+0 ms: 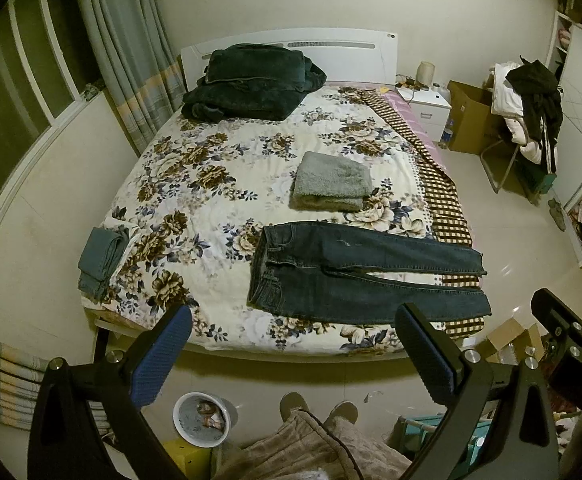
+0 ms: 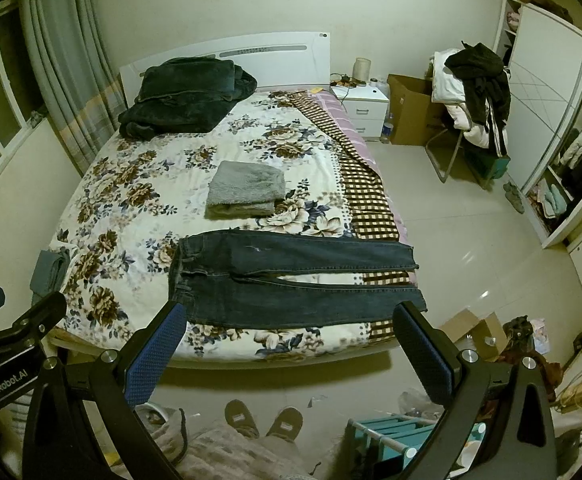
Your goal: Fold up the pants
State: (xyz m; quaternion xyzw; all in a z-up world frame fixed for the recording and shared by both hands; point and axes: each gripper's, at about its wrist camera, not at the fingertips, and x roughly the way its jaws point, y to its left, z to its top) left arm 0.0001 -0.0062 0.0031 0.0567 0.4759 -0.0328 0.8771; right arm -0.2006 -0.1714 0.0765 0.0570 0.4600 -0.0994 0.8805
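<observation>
Left edge of the bed (image 1: 163,216): a small folded bluish garment (image 1: 101,264), not part of this. The left gripper (image 1: 291,344) is spread wide with nothing between its blue pads (image 1: 159,364), held off the near edge of the bed, above the floor. Its gap frames the near part of the waist end.

Centre: the jeans (image 1: 355,276) lie flat and unfolded across the near part of the bed. Long axis runs left-right, waistband (image 1: 267,268) to the left, both hems (image 1: 483,284) to the right at the bed's right edge. The legs lie side by side, far leg and near leg, with a narrow split opening toward the hems. A folded grey towel (image 1: 333,180) sits just beyond the jeans, apart from them.

Right: the right gripper (image 2: 291,340) is also fully apart and empty, short of the bed; the near leg's hem sits just past its right finger (image 2: 423,356).

Judgement: the jeans are ahead of both grippers, on the far side of their fingers. Left is nearer the waistband, right is nearer the hems. Folding not begun.
</observation>
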